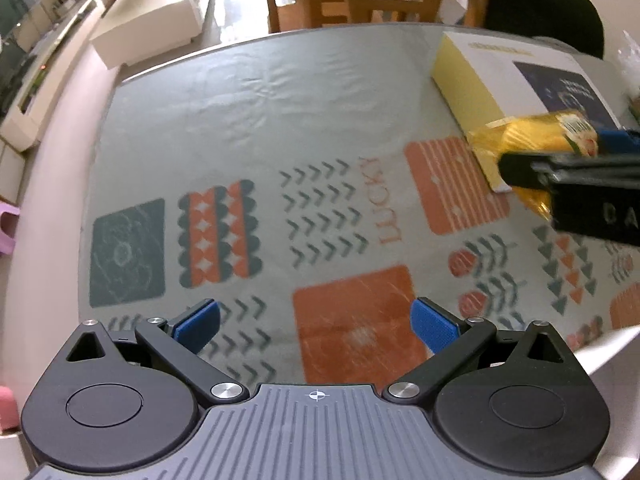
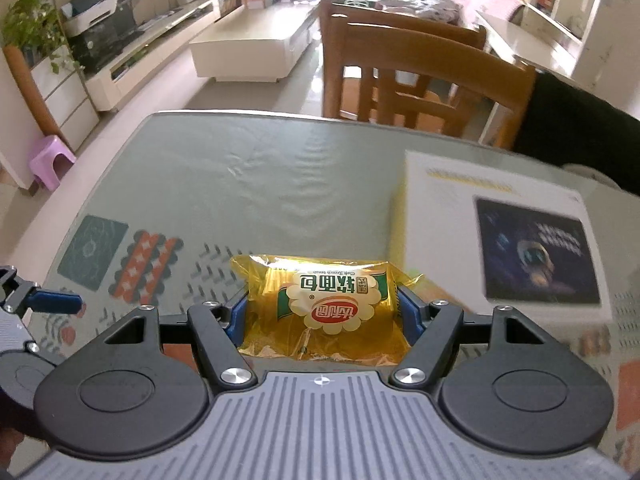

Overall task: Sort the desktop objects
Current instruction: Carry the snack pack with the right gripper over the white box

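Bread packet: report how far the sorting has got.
Nothing looks sorted yet. In hand: the right claw is shut on the yellow bread packet, carried above the patterned tablecloth beside the white box. The left claw is open and holds nothing. Left to do: set the packet down in its place; no destination shows in either view.

Wooden chair point(image 2: 404, 76), purple stool point(image 2: 51, 160) beyond patterned tablecloth point(image 1: 256, 128)

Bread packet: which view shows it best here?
The right wrist view: the bread packet sits centred between the right gripper fingers, label readable. The left wrist view catches only part of it at the right edge, blurred and partly hidden by that gripper.
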